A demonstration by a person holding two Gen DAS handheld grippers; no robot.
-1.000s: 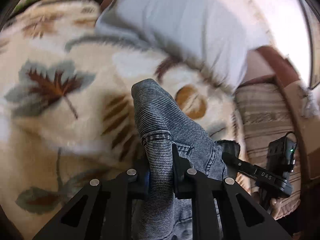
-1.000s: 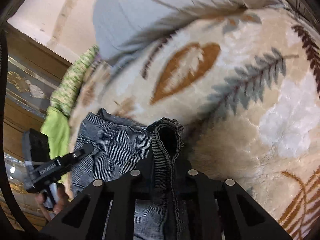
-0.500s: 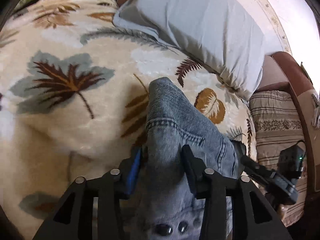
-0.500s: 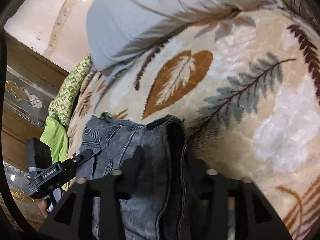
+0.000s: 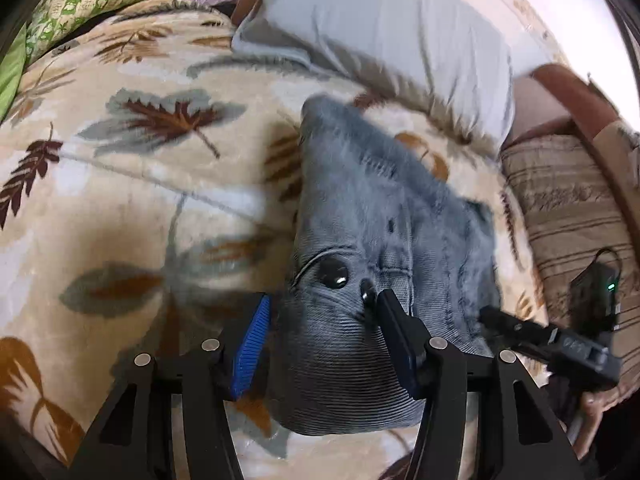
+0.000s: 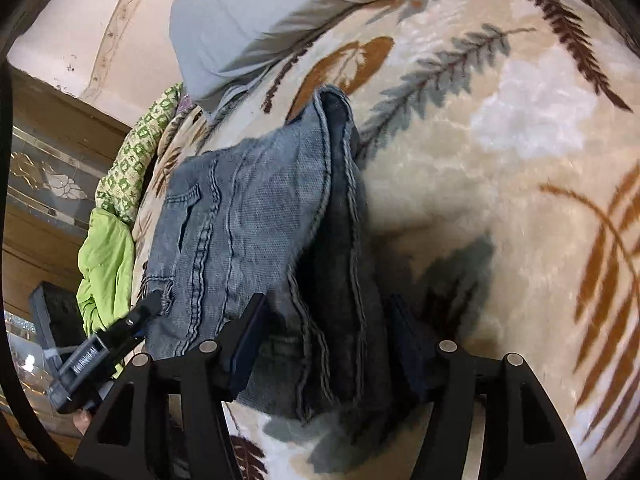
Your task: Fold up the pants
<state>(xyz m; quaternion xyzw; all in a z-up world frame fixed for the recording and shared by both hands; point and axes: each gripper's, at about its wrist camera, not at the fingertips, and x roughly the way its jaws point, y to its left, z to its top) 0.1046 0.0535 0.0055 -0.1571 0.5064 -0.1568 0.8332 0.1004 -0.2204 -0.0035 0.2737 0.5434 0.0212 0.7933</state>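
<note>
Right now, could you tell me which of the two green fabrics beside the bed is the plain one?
The plain lime-green cloth, bunched nearer the left gripper. The other, the quilt lying further up by the grey pillow, carries a green-and-white square pattern.

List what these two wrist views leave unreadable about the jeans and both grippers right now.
- Left wrist view: the jeans are motion-blurred across their far half, so the seams there cannot be read; the left gripper, jaws apart, hides the near edge.
- Right wrist view: the right gripper, jaws apart, covers the denim's near end; the layer count in the dark fold is unclear.
- Neither view shows the legs' full length.
- Lettering on the other gripper is too small in both views.
</note>
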